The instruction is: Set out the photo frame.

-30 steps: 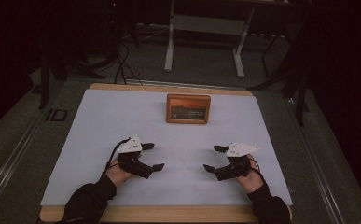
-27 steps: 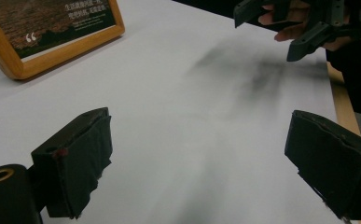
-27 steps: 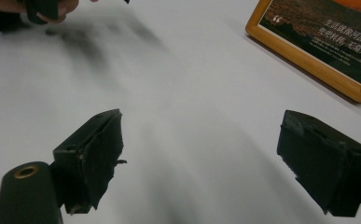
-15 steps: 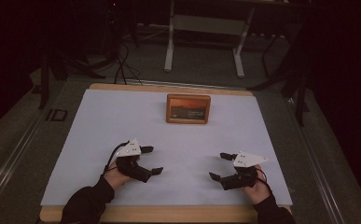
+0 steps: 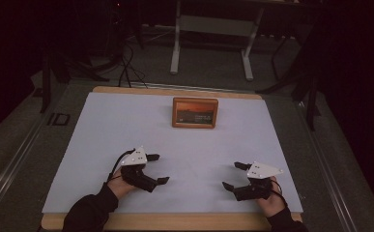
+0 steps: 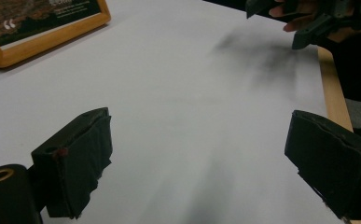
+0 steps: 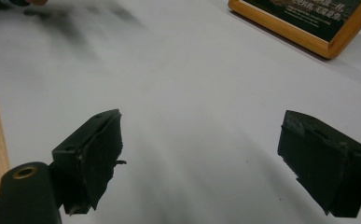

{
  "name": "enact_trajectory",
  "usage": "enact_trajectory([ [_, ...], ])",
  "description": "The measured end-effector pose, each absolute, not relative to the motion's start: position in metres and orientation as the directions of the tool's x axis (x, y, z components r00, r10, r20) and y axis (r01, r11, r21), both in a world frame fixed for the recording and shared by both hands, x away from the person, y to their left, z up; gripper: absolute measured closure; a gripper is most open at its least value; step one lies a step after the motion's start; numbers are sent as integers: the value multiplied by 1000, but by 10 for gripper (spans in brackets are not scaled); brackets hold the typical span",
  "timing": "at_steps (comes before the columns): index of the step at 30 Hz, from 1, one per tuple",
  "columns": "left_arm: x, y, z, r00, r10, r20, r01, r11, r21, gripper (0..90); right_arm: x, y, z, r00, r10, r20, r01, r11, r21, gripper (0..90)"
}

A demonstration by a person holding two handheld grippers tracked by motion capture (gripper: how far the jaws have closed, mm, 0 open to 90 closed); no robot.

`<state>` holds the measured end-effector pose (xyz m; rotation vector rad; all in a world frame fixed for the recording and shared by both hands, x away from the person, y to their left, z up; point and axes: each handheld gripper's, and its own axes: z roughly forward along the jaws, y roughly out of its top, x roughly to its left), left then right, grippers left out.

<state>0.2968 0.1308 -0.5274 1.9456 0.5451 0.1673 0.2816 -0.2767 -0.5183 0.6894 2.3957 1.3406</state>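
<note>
Two grippers, left gripper (image 5: 156,168) and right gripper (image 5: 234,175), jaws apart, one framed picture (image 5: 195,112), one white table (image 5: 126,121).

- Picture frame (image 5: 195,112): warm wooden border, smooth with a slight sheen.
- Worktop (image 5: 126,125): matt white sheet, light wood showing at its edges.
- Left tongs (image 5: 156,168) and right tongs (image 5: 235,176): matt black, with rough, frayed pads (image 6: 80,158).

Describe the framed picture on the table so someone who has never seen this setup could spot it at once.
Start from the white table top with its wooden edge. Look to its far side, about midway across, well ahead of the left gripper and the right gripper. The framed picture stands there: a light wooden frame around a dark orange image with small pale lettering.
</note>
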Motion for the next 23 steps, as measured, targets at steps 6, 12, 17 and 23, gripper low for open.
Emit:
enact_trajectory([
  [6,297,130,-529,888,443,-122,295,-347,891,79,284,-277,-522,-829,559,-27,273,446,852,133],
  [12,298,132,-529,885,450,-123,297,-340,892,79,285,-279,-522,-818,575,-16,288,434,854,133],
  [17,298,131,-531,885,448,-126,300,-342,890,79,286,-280,-522,-817,577,-11,289,425,858,133],
  [23,298,131,-530,887,445,-125,297,-341,892,79,286,-280,-522,-813,581,-25,283,433,856,133],
])
